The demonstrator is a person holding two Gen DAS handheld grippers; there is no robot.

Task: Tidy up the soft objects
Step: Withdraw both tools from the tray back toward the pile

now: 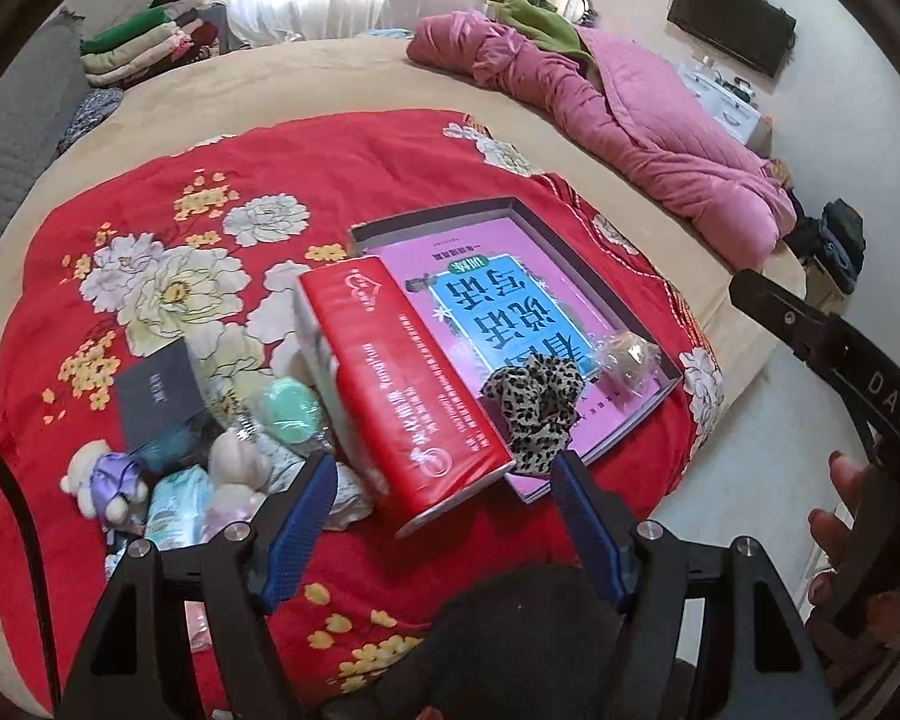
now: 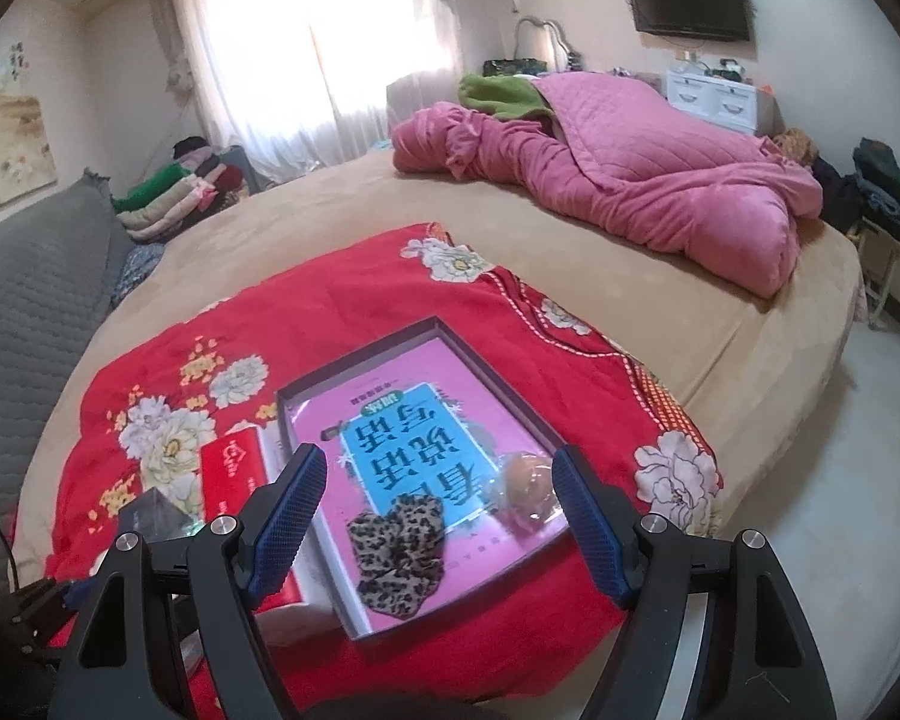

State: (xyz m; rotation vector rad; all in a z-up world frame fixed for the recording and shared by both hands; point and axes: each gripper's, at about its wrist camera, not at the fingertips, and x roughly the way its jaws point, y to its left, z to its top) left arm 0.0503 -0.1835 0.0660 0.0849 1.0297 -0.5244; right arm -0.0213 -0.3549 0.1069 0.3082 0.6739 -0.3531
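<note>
A red flowered blanket [image 1: 150, 180] covers the bed. On it stands a dark shallow tray [image 2: 426, 324] with a pink and blue book inside. A leopard scrunchie [image 1: 534, 414] [image 2: 399, 552] and a clear packet with a beige round thing [image 1: 624, 360] [image 2: 528, 486] rest on the book. A red tissue pack [image 1: 402, 390] [image 2: 234, 474] lies left of the tray. Its near end sits between the pads of my left gripper [image 1: 444, 468], and the right pad stands clear of it. My right gripper [image 2: 438, 462] hovers open over the tray's near end, holding nothing.
Left of the pack lies a pile: a small bear in purple [image 1: 105, 474], a mint puff [image 1: 288, 414], a white plush [image 1: 240, 456], a dark card [image 1: 156, 396]. A pink quilt [image 2: 630, 168] lies far across the bed. Folded clothes [image 2: 168, 198] and a grey sofa [image 2: 24, 300] are left, floor right.
</note>
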